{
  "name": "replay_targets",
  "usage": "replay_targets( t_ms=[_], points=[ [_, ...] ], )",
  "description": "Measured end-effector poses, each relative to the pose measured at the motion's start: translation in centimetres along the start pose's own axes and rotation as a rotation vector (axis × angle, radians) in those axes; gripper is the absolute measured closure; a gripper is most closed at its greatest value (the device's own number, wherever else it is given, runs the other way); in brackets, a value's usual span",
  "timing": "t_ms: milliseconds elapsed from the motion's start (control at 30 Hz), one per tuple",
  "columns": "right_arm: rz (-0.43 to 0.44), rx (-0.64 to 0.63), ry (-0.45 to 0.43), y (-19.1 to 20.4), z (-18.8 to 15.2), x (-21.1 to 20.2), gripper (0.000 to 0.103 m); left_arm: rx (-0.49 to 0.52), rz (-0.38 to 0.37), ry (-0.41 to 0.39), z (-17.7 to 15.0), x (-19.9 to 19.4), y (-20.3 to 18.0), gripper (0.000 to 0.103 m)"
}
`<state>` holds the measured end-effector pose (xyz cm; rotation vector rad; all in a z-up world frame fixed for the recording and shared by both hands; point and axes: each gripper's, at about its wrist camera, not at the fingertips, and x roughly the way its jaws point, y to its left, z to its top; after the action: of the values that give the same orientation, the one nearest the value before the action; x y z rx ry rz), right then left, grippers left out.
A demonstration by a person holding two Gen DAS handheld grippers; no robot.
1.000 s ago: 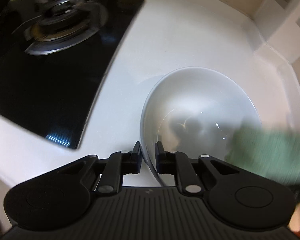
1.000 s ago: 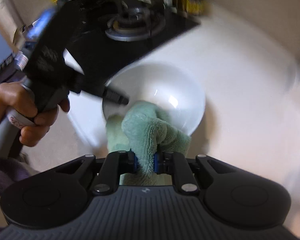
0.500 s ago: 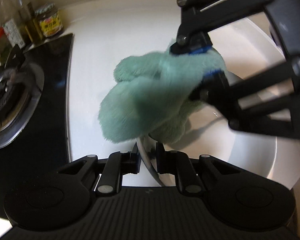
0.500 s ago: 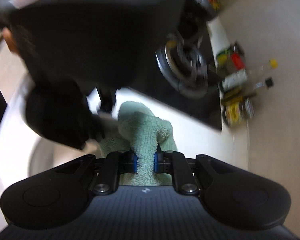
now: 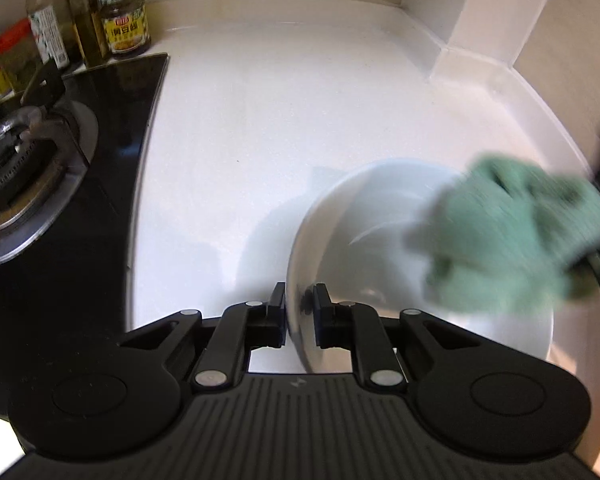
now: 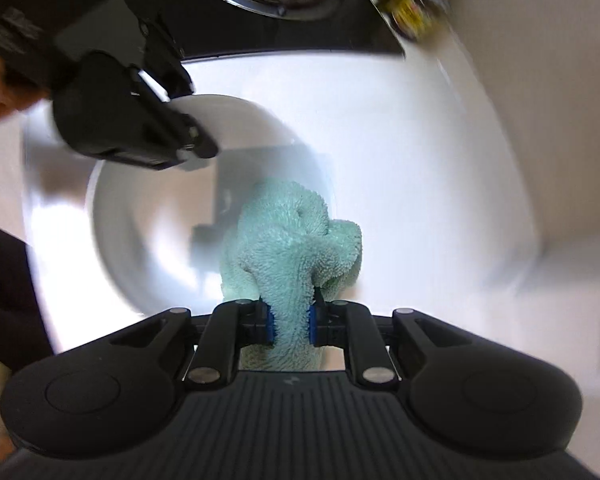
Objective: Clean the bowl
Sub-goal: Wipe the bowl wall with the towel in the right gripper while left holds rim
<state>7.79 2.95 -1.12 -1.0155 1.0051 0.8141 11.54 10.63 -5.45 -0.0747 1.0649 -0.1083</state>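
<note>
Cloth (image 5: 512,240) has swung right; left gripper (image 5: 300,312) opening around bowl (image 5: 328,216) rim.

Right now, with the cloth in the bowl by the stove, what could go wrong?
1. The left gripper is opening around the bowl rim, so the bowl may slide or tip as the cloth pushes inside it.
2. The right gripper pinches only a fold of cloth, which could pull free.
3. A loose bowl could skid towards the stove.

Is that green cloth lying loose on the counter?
No, the green cloth is pinched between the blue pads of the right tongs, hanging over the white bowl.
</note>
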Motion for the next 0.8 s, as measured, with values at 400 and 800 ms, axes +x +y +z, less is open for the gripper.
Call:
replay_targets(
  t_ms=[400, 800],
  points=[
    [0.157, 0.314, -0.174, 5.2, -3.1, -3.6, 0.091, -0.056, 0.044, 0.015, 0.2, 0.2, -0.1, 0.085],
    [0.328, 0.653, -0.381, 1.9, -4.2, -2.6, 0.091, -0.182, 0.015, 0.073, 0.1, -2.6, 0.9, 0.090]
  ],
)
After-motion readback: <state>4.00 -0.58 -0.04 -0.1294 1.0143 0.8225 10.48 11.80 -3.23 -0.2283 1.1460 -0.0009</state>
